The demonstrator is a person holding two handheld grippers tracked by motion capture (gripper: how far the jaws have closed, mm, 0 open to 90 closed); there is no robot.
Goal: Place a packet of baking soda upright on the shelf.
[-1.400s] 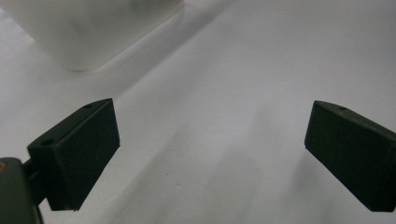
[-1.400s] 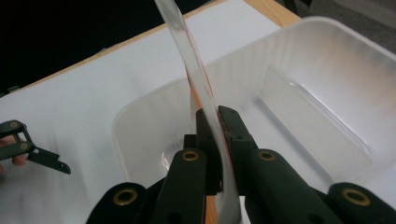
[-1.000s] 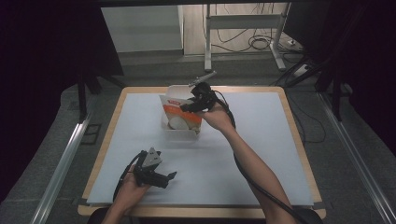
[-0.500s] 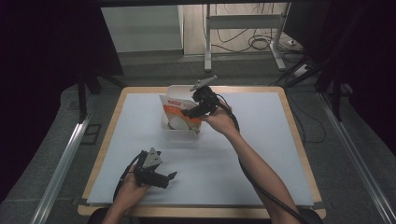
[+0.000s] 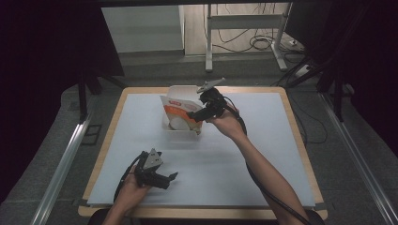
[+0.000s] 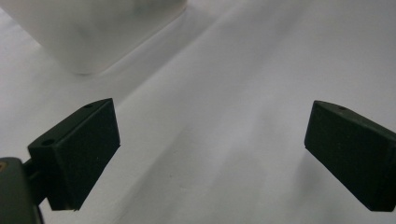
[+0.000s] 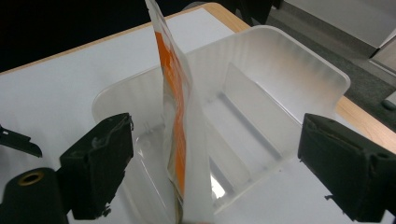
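An orange and white pouch [image 5: 179, 115] stands upright in a translucent white bin [image 5: 182, 90] at the back middle of the table. In the right gripper view the pouch [image 7: 180, 116] is edge-on between the two black jaws, which stand wide apart and touch nothing. My right gripper [image 5: 193, 115] is open at the bin's near right side. The bin [image 7: 299, 60] has a divider wall inside. My left gripper [image 5: 171, 177] rests low at the table's front left, open, with only white mat between its jaws [image 6: 210, 140].
A white mat [image 5: 225, 159] covers the wooden table. The bin's corner [image 6: 88, 32] shows ahead of the left gripper. Cables trail from both grippers. Metal rails run along the floor on both sides, and a stand with cables is behind the table.
My right gripper has shifted slightly toward the near right beside the pouch. The pouch stays standing in the bin. The left gripper has not moved.
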